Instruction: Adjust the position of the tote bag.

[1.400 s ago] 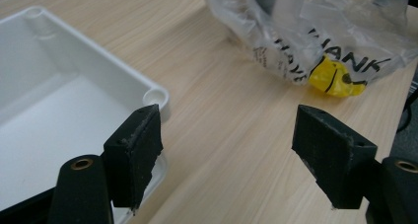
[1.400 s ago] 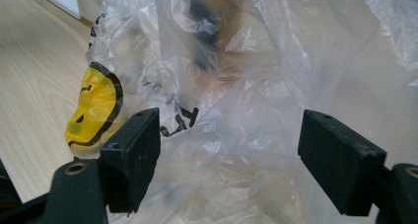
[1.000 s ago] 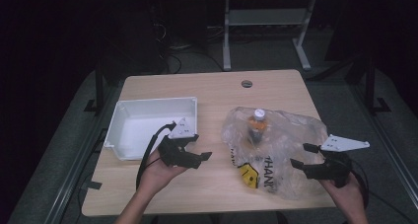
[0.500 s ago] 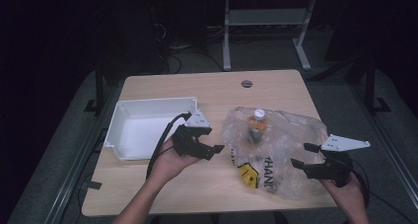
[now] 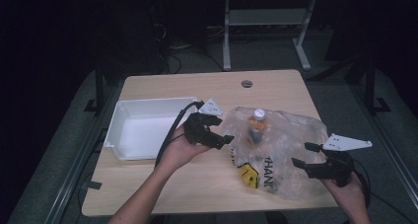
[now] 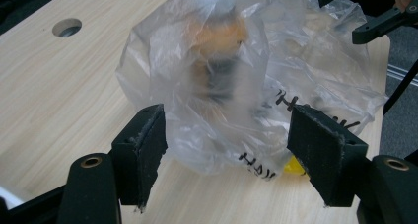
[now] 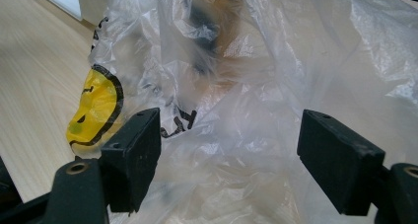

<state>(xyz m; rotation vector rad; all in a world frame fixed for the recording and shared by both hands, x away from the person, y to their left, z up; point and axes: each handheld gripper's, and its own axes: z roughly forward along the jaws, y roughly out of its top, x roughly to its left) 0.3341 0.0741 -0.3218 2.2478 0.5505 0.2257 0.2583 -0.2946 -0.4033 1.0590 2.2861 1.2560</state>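
Jaws on my left gripper (image 5: 223, 131) gape wide at the plastic bag's (image 5: 291, 135) nine o'clock edge; my right gripper (image 5: 303, 156), equally wide, meets its four o'clock side. Inside, a bottle (image 5: 256, 126) stands mid-table.

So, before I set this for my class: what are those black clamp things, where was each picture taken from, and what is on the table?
A person holds a black two-jaw tool in each hand. The high view looks down on the pale wooden table; there you see the left gripper and right gripper. The other two pictures come from cameras riding on each gripper, looking out between its jaws. On the table lie an empty white plastic tray and a crumpled clear plastic bag with a yellow smiley face, with a white-capped orange bottle inside. Both grippers are open at the bag; nothing is held.
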